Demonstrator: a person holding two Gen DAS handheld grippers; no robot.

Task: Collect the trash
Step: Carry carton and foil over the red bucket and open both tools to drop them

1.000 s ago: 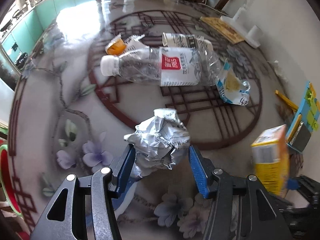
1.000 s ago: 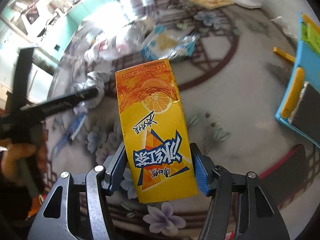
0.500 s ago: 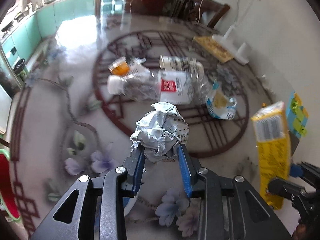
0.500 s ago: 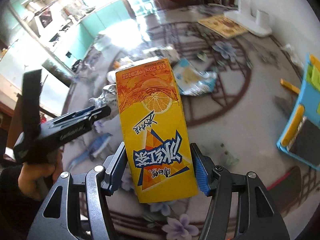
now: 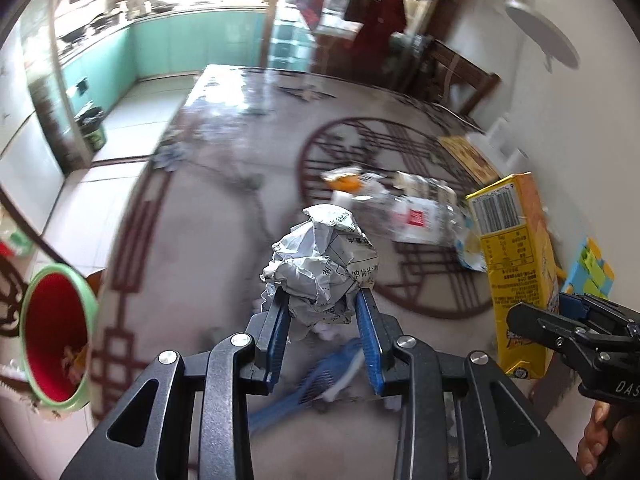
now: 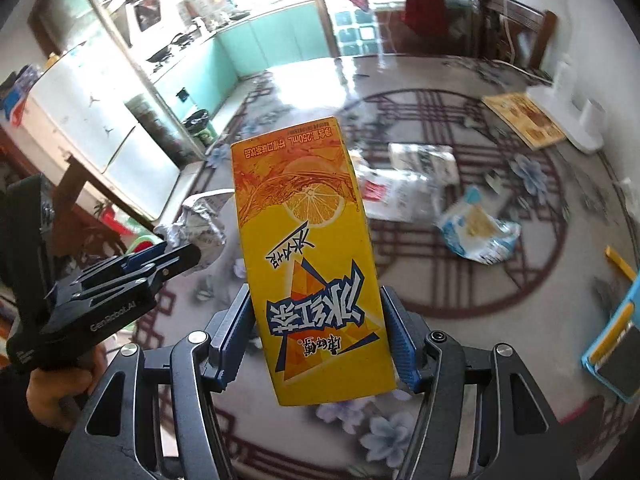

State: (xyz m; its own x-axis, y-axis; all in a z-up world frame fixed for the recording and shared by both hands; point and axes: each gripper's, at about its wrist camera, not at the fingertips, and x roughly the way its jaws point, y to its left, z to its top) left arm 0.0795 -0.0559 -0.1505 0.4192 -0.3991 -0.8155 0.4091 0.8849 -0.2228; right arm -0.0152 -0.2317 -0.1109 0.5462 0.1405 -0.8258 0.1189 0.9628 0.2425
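Note:
My left gripper (image 5: 322,312) is shut on a crumpled paper ball (image 5: 322,268) and holds it above the table. The ball also shows in the right wrist view (image 6: 200,224). My right gripper (image 6: 318,332) is shut on a yellow drink carton (image 6: 308,256), held upright above the table; the carton also shows in the left wrist view (image 5: 516,268). A clear plastic bottle with a red label (image 5: 416,216), an orange-lidded cup (image 5: 344,180) and a blue-and-white wrapper (image 6: 478,232) lie on the table.
A red bin with a green rim (image 5: 54,336) stands on the floor left of the table. A blue brush (image 5: 316,384) lies under my left gripper. A blue and yellow board (image 6: 616,332) sits at the right edge. A yellow mat (image 6: 522,118) and white containers (image 6: 584,120) sit at the back right.
My left gripper closed on the paper ball and lifted it off the table. Both grippers rose and swung left; the red bin came into the left wrist view.

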